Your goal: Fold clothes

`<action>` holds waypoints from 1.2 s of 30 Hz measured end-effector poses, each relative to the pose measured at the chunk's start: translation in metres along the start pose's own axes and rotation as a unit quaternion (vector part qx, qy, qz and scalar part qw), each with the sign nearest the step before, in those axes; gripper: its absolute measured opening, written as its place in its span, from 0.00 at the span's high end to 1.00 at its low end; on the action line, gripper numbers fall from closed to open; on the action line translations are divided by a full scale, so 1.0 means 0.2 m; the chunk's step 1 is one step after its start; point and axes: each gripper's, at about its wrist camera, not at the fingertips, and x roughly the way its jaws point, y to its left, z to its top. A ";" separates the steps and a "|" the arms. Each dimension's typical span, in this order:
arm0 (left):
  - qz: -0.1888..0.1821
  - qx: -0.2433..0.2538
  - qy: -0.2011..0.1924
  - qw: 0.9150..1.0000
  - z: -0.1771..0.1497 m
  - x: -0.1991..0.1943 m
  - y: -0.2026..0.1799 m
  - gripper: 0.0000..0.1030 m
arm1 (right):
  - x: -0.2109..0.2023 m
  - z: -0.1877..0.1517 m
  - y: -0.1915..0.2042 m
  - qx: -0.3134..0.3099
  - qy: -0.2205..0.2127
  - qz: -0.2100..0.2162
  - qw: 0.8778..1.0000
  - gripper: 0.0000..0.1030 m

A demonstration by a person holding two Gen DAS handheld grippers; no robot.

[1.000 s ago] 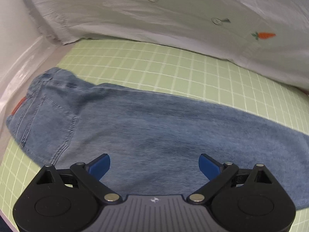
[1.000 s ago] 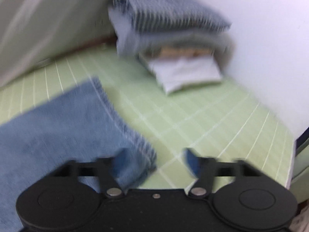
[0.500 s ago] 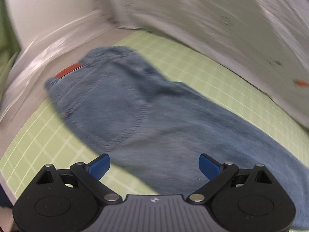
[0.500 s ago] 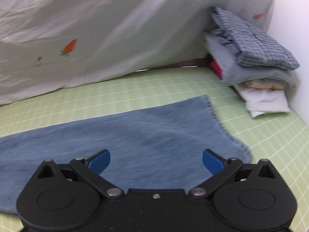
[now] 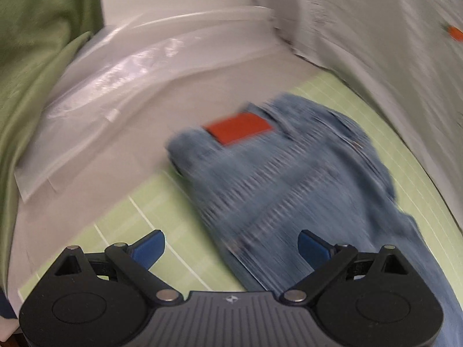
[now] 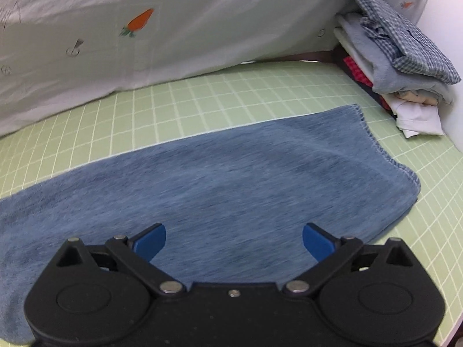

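Left tongs (image 5: pixel 231 248) swung toward waistband of jeans (image 6: pixel 220 179), flat along the green surface (image 6: pixel 202 98). Both tongs spread, empty; right tongs (image 6: pixel 234 240) over leg. Risk: single-layer pinch skews fold.

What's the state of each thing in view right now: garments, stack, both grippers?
Blue denim jeans: spread flat on the green grid mat, not yet folded; red waistband patch facing up.
White carrot-print cloth: draped behind the mat.
Pile of folded clothes: stacked at the mat's corner, checked shirt on top.
Left gripper: open, empty.
Right gripper: open, empty.
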 end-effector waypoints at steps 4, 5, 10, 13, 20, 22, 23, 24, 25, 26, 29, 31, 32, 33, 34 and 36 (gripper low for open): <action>-0.001 -0.012 -0.007 1.000 0.10 0.09 0.09 0.05 | 0.00 -0.01 0.11 0.002 0.010 -0.003 1.000 0.01; -0.001 -0.005 -0.006 1.000 0.11 0.10 0.09 0.05 | 0.00 -0.01 0.12 0.004 0.014 -0.003 1.000 0.01; -0.017 -0.003 -0.006 1.000 0.15 0.15 0.11 0.17 | 0.00 -0.05 0.16 0.004 0.029 -0.019 0.999 0.01; -0.051 -0.019 0.000 0.999 0.15 0.19 0.12 0.35 | 0.00 -0.07 0.16 0.005 0.033 -0.029 0.999 0.01; -0.072 0.008 -0.027 0.997 0.16 0.13 0.04 0.81 | -0.02 -0.09 0.09 0.017 0.029 -0.033 0.999 0.01; -0.080 0.037 -0.048 0.995 0.16 0.04 -0.02 0.89 | -0.03 -0.09 0.06 0.024 0.025 -0.028 0.999 0.01; -0.084 0.050 -0.059 0.993 0.15 0.00 -0.05 0.90 | -0.02 -0.09 0.03 0.029 0.023 -0.024 0.999 0.01; -0.090 0.064 -0.072 0.991 0.15 -0.04 -0.09 0.90 | -0.02 -0.08 0.01 0.033 0.022 -0.020 0.999 0.01; -0.097 0.075 -0.083 0.989 0.14 -0.09 -0.13 0.91 | -0.02 -0.08 -0.01 0.038 0.020 -0.016 0.999 0.01; -0.103 0.087 -0.094 0.986 0.12 -0.13 -0.18 0.91 | -0.01 -0.07 -0.03 0.043 0.018 -0.012 0.999 0.01; -0.121 0.121 -0.121 0.978 0.07 -0.28 -0.35 0.91 | 0.00 -0.06 -0.12 0.052 0.009 0.000 0.999 0.01; -0.134 0.145 -0.132 0.971 0.01 -0.37 -0.49 0.91 | 0.00 -0.04 -0.19 0.059 0.003 0.005 0.998 0.01; -0.142 0.156 -0.135 0.968 -0.02 -0.41 -0.56 0.91 | 0.00 -0.05 -0.23 0.064 0.001 0.005 0.998 0.01; -0.152 0.168 -0.135 0.964 -0.07 -0.44 -0.63 0.91 | 0.00 -0.05 -0.28 0.070 -0.001 0.004 0.998 0.01; -0.163 0.179 -0.134 0.961 -0.11 -0.47 -0.70 0.91 | 0.01 -0.05 -0.32 0.075 -0.003 0.004 0.997 0.01; -0.182 0.202 -0.123 0.954 -0.23 -0.50 -0.84 0.91 | 0.01 -0.05 -0.41 0.086 -0.007 0.003 0.996 0.01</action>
